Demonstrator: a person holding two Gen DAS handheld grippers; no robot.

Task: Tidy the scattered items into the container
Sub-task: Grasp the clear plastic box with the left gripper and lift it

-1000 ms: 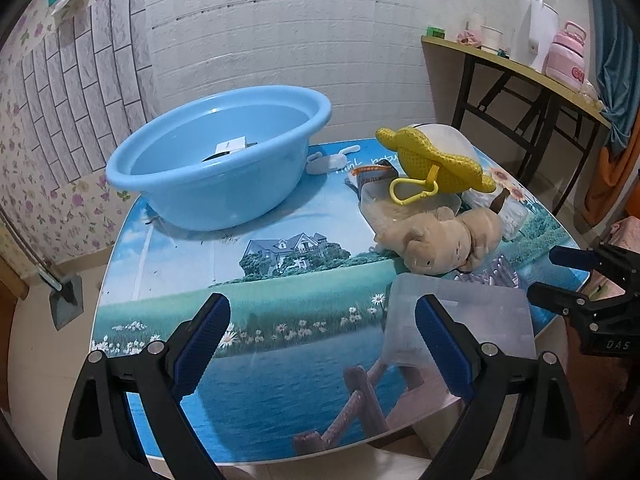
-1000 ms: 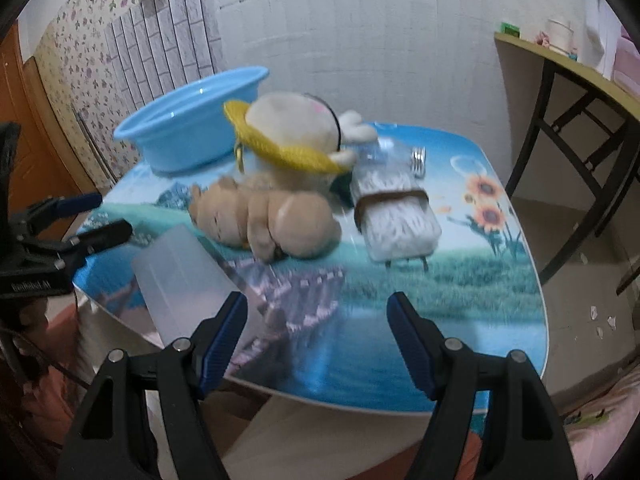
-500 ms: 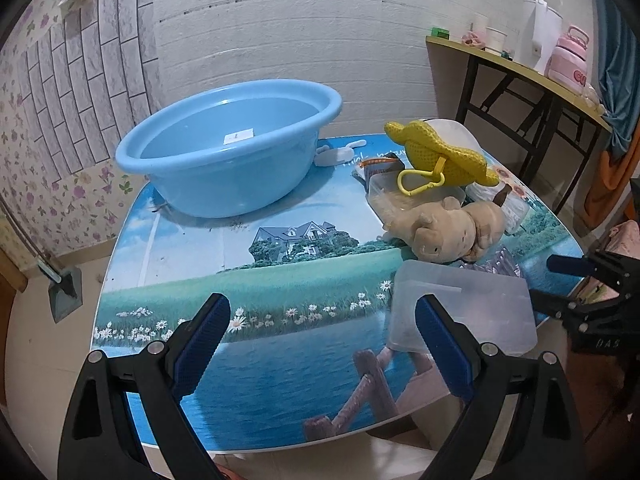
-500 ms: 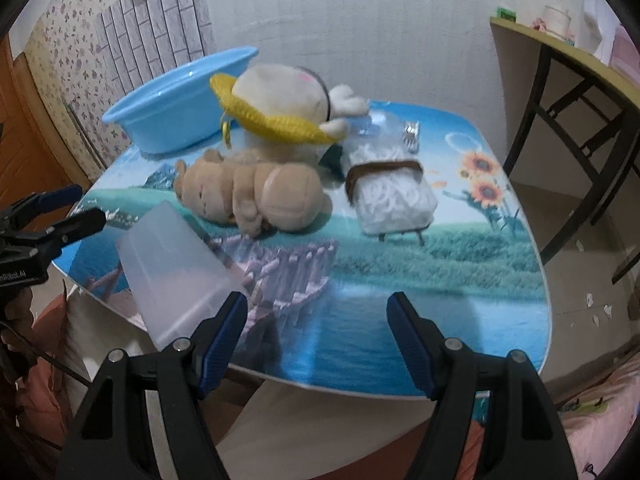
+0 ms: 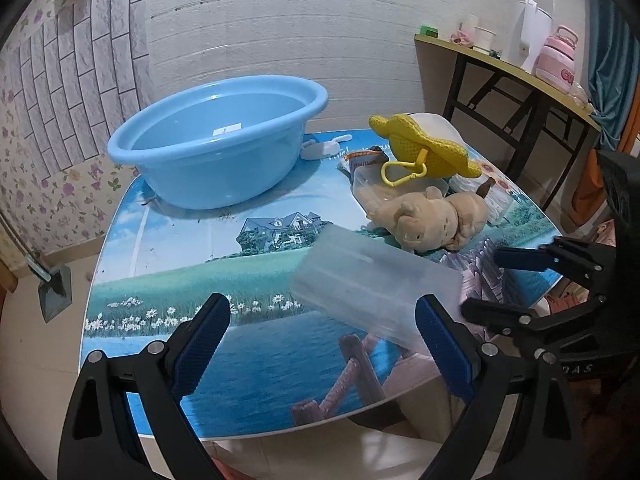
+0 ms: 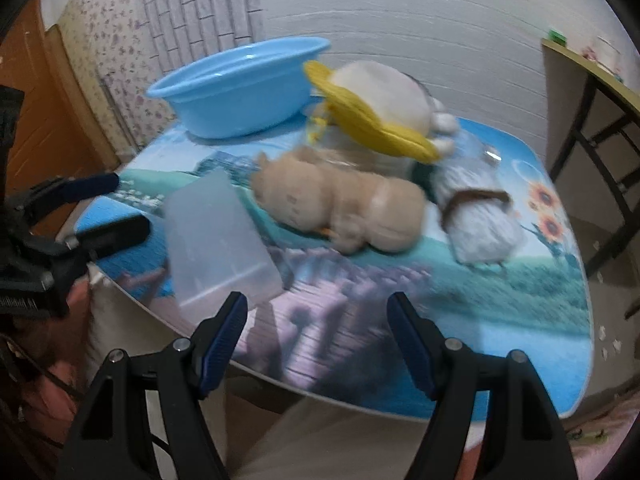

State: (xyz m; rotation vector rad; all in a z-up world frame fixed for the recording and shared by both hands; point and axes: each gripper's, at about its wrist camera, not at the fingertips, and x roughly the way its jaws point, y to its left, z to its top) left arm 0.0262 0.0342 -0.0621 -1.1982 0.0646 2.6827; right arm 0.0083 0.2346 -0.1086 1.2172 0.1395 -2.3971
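A light blue basin point(image 5: 216, 140) stands at the table's far left; it also shows in the right wrist view point(image 6: 240, 84). A clear plastic box point(image 5: 372, 284) lies near the front edge, seen also in the right wrist view point(image 6: 220, 236). Behind it lie a tan plush animal point(image 5: 432, 220) point(image 6: 340, 208), a white plush with a yellow hat point(image 5: 424, 148) point(image 6: 376, 108) and a white bundle with a brown band point(image 6: 476, 216). My left gripper point(image 5: 322, 344) is open, just in front of the box. My right gripper point(image 6: 318, 340) is open and empty over the front edge.
A white hook point(image 5: 324, 148) and a small packet point(image 5: 364, 158) lie beside the basin. A side table point(image 5: 516, 76) with a kettle and a pink jug stands at the back right. The picture-printed tabletop point(image 5: 192, 280) ends close below both grippers.
Both grippers have moved closer over the table, the left one toward the clear box. The right view is blurred from motion. Both stay open.
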